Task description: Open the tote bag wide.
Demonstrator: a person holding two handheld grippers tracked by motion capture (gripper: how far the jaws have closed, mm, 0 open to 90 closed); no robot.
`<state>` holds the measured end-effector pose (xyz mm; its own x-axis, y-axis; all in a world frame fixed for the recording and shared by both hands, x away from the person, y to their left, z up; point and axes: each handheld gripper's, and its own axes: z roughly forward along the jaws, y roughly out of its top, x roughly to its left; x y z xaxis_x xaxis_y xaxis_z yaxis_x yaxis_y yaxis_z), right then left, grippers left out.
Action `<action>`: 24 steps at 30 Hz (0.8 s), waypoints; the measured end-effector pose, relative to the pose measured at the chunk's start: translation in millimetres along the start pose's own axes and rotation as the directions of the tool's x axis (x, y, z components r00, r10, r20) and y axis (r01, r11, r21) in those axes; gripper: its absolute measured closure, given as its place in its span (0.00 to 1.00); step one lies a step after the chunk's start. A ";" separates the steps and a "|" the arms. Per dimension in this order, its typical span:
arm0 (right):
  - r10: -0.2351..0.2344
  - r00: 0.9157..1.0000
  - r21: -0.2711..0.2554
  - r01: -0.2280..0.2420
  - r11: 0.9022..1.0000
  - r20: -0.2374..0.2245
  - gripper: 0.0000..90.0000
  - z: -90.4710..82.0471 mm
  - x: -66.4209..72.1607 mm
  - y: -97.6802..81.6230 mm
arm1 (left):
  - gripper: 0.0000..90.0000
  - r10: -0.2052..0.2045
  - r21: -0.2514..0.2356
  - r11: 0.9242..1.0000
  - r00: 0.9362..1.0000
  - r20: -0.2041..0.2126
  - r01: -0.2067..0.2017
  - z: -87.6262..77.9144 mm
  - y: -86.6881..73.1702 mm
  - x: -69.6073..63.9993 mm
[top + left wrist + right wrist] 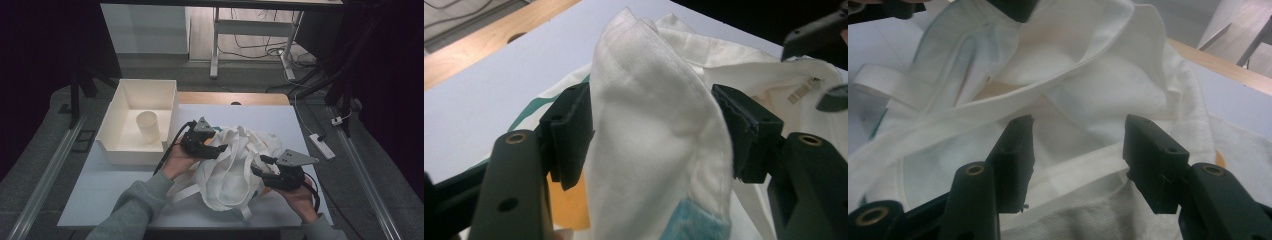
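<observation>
The table (pixel 100 190) is pale and mostly bare, dark floor all round it, and your bag (pixel 235 160) sits bunched near the middle, close to your edge. A white bin (pixel 117 142) with a cup (pixel 148 126) in it stands at the far left corner.

Your left gripper (pixel 216 148) has a thick fold of the bag between its jaws, both pads against the cloth; the hold looks light, though I can't tell how firm it is. If that fold slides out, the bag slumps and you lose the opening.

Your right gripper (pixel 260 172) stands open over a strap (pixel 1088 160), pads clear of it. Close carelessly and you may catch strap and lining together.

Loose straps trail toward the near edge; a pull your way could drag them off. You have free room to the right and beyond the bag; the bin crowds your left.
</observation>
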<state>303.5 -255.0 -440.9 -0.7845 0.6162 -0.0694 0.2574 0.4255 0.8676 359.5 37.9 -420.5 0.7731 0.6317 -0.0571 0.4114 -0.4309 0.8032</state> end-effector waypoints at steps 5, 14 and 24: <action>-0.009 1.000 0.007 0.009 1.000 -0.015 0.51 -0.3 4.7 1.5 | 0.37 0.001 0.009 1.000 1.000 0.005 -0.001 5.6 10.4 1.3; -0.039 0.996 0.058 0.043 0.997 -0.080 0.49 6.9 20.1 2.8 | 0.50 -0.004 0.069 0.998 1.000 0.013 0.003 24.4 16.6 8.1; -0.105 0.973 0.107 0.129 0.986 -0.207 0.43 10.8 58.7 9.8 | 0.95 0.057 0.163 0.986 0.996 -0.067 -0.046 31.0 11.6 10.5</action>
<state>266.0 -207.6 -441.8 -0.9071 0.4170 -0.0566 0.2125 0.5700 0.7937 387.4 19.5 -430.1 0.7611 0.6480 0.0292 0.4487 -0.5585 0.6976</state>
